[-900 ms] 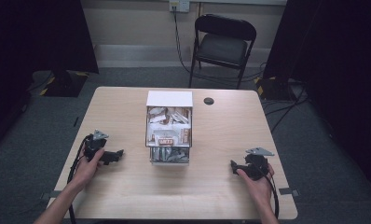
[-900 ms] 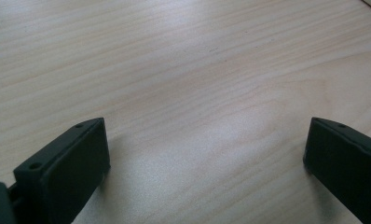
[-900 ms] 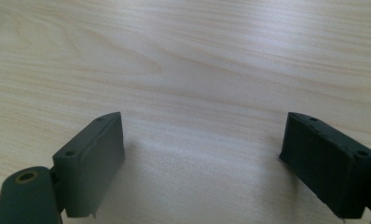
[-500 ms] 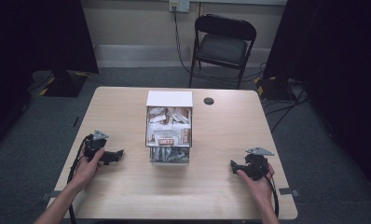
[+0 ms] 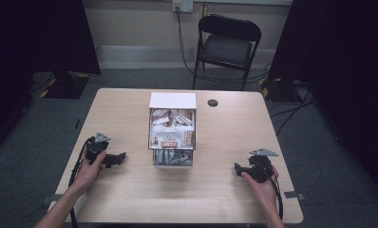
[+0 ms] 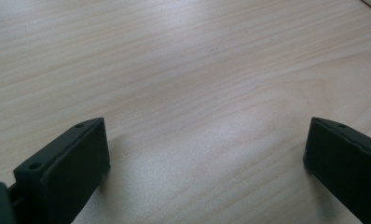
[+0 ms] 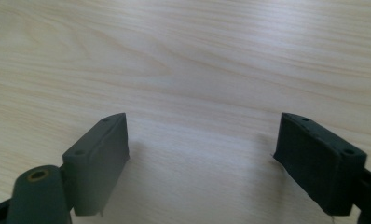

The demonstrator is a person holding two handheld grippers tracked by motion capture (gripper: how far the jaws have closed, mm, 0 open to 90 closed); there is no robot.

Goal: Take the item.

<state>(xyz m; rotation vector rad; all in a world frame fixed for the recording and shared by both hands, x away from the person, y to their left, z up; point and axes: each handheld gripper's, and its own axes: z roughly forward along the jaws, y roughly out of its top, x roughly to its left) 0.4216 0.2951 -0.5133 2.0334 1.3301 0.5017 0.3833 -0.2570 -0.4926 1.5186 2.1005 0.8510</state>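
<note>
A clear box (image 5: 172, 137) with a white lid end stands in the middle of the wooden table (image 5: 130, 194), packed with several wrapped snack packets. My left gripper (image 5: 120, 157) rests on the table to the box's left, held by a hand, its jaws pointing toward the box. My right gripper (image 5: 236, 167) rests on the table to the box's right. In the left gripper view my left gripper (image 6: 204, 154) is open over bare wood. In the right gripper view my right gripper (image 7: 202, 149) stands open too, with nothing between its jaws.
A small black round disc (image 5: 212, 102) lies near the table's far edge. A black folding chair (image 5: 227, 47) stands on the grey carpet behind the table. Cables trail from a wall socket (image 5: 182, 5).
</note>
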